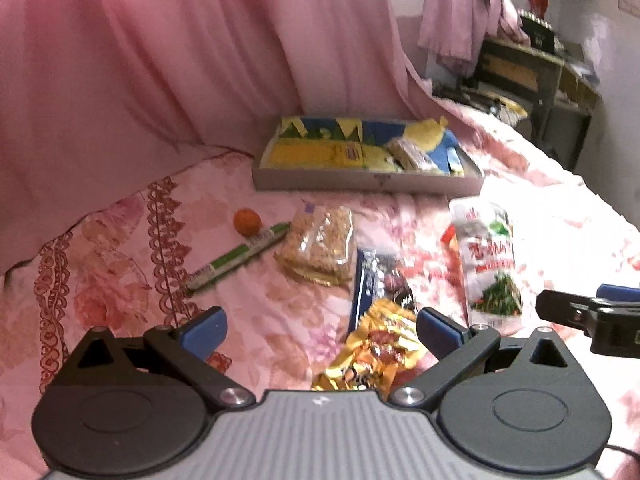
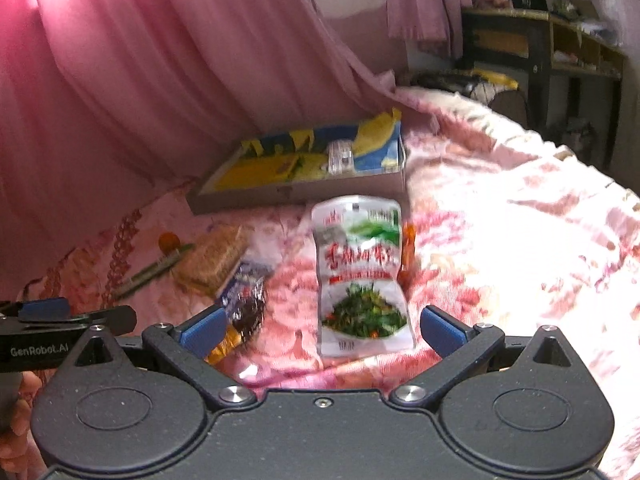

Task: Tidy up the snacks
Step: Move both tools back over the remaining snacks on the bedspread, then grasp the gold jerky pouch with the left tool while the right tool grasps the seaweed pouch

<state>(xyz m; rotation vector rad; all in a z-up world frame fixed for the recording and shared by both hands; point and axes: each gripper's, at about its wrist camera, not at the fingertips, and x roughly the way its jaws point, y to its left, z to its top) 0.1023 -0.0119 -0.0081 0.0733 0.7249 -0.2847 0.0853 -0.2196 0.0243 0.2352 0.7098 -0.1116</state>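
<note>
Both grippers hang over a pink flowery bed cover (image 1: 280, 304) w/ snacks spread on it. The left gripper (image 1: 320, 330) has its blue pads wide apart & holds nothing; a crinkly gold snack bag (image 1: 376, 354) lies just under the gap. The right gripper (image 2: 320, 330) is spread wide too, gripping nothing. A white pouch w/ red letters & a green veggie picture (image 2: 360, 276) lies flat on the cover right in front of it, between the pads' lines but not touching them.

Near the pouch: a dark shiny foil pack (image 1: 380, 280), a clear bag of tan crispy squares (image 1: 320, 244), a long green & white stick pack (image 1: 240, 256) & a small round orange fruit (image 1: 247, 221).

Farther back by the pink curtain (image 1: 160, 60) sits a flat grey cardboard box w/ yellow & blue lining (image 1: 368, 184). It has yellow packs & a clear-wrapped snack inside.
</note>
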